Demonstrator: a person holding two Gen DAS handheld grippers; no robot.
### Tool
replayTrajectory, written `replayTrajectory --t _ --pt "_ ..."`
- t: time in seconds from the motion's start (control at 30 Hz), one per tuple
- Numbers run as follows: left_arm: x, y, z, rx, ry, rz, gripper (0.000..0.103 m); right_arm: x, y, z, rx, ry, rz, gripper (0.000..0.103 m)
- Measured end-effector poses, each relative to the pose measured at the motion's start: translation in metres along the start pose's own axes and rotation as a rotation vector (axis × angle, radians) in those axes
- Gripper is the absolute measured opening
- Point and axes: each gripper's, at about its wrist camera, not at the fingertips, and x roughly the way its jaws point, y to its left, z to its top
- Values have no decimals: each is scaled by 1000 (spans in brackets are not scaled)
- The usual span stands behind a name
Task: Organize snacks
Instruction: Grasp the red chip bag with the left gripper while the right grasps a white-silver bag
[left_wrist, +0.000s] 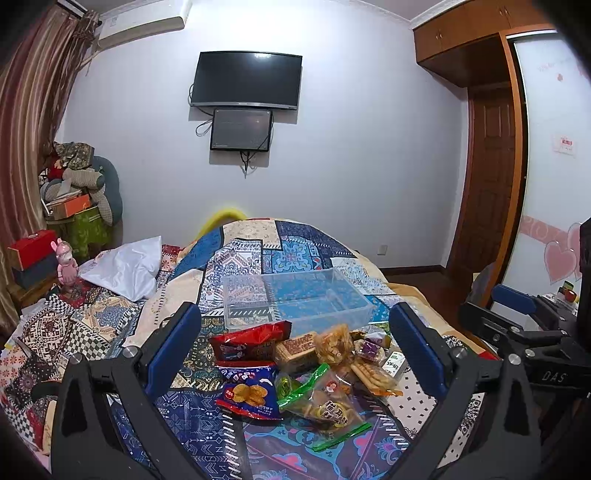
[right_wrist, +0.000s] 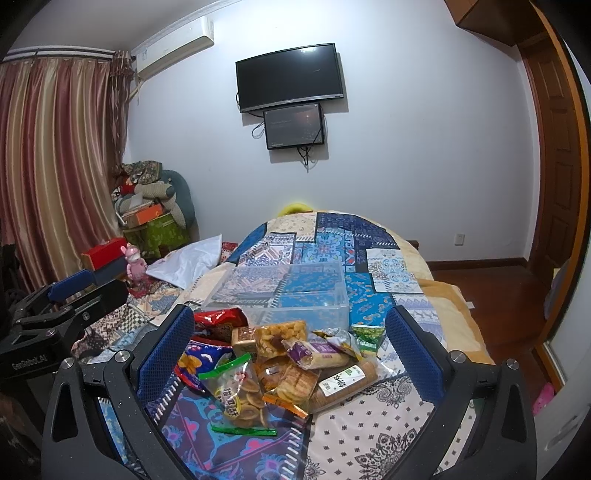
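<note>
Right now I have both tools hovering over a bed (left_wrist: 229, 266) covered in a patchwork quilt. My left hand-held gripper (left_wrist: 295, 341) has its blue-padded fingers (left_wrist: 173, 343) spread wide with nothing between them, and my right hand-held gripper (right_wrist: 291, 345) is likewise wide open and empty.

The snack pile (left_wrist: 310, 362) lies on the quilt in the lower centre of both views, framed between the fingers. In the left wrist view I make out a red crinkled bag (left_wrist: 251, 339) at the pile's upper left, a blue chip bag (left_wrist: 247, 395) below it, and a clear pouch with green edges (left_wrist: 325, 406) at the bottom, partly overlapping other packets. In the right wrist view a purple-labelled wrapped bar (right_wrist: 317, 354) and a roll of biscuits with a green-and-white label (right_wrist: 345, 382) lie toward the right of the heap, with a small green packet (right_wrist: 369, 338) just beyond. The packets overlap so much that I cannot count them, and most of the print is too small to read.

Just behind the pile stands a clear plastic bin (left_wrist: 295, 299), empty as far as I can see; its transparent walls blur into the quilt pattern, so its far edge is hard to trace.

At the right edge of the left wrist view, the other tool is cut off by the frame. A dark screen (left_wrist: 245, 79) hangs on the wall at upper centre.
</note>
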Motion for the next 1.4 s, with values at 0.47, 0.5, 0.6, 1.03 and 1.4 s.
replayTrajectory --t 0.47,0.5,0.6,1.03,1.4 --pt "57 25 -19 -22 152 21 93 43 -21 -13 55 158 7 102" --pt "60 27 -20 -24 162 20 89 47 -23 -14 61 172 3 97" --pt "75 36 -26 -34 206 19 86 61 -30 -20 76 221 -6 88" --pt "137 76 -51 -14 395 33 78 113 -54 -41 54 360 -31 81" --pt "196 89 -55 -47 477 -22 78 142 -65 -42 70 415 4 80"
